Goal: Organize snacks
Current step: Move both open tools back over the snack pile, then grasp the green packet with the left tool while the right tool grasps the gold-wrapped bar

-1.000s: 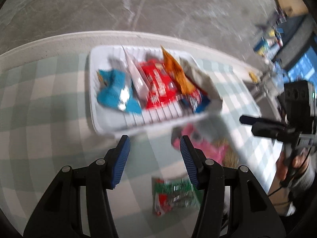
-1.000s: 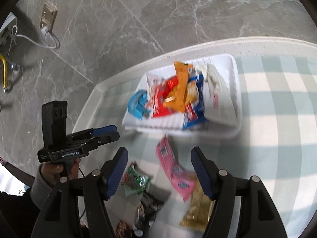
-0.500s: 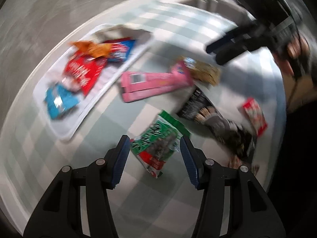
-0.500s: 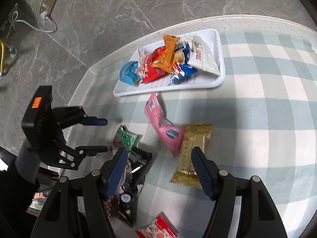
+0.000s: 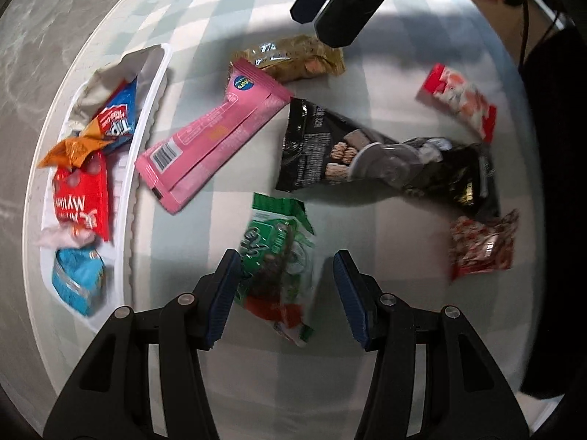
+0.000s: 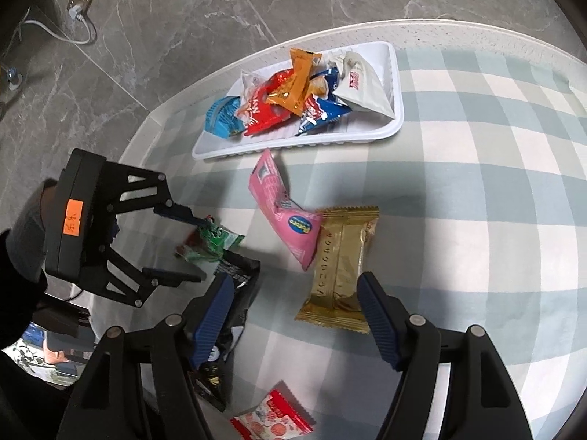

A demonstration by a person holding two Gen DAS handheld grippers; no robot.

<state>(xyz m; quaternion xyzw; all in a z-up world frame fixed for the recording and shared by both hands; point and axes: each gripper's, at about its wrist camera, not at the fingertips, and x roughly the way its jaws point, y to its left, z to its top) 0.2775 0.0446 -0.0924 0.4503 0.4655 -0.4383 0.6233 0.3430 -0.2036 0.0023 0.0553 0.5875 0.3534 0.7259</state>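
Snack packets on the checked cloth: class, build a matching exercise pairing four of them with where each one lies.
Things:
1. green packet
2. orange packet
3. gold packet
4. pink packet

Places:
A. inside the white tray
B. between the open fingers of the left hand-held gripper
C. beside the tray, its far end over the gold one
D. near the right hand-held gripper

Pairs: 1-B, 2-A, 3-D, 4-C

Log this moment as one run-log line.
left gripper: open, straddling green snack packet | right gripper: fingers opening, empty, over gold foil packet | white plastic tray: partly filled
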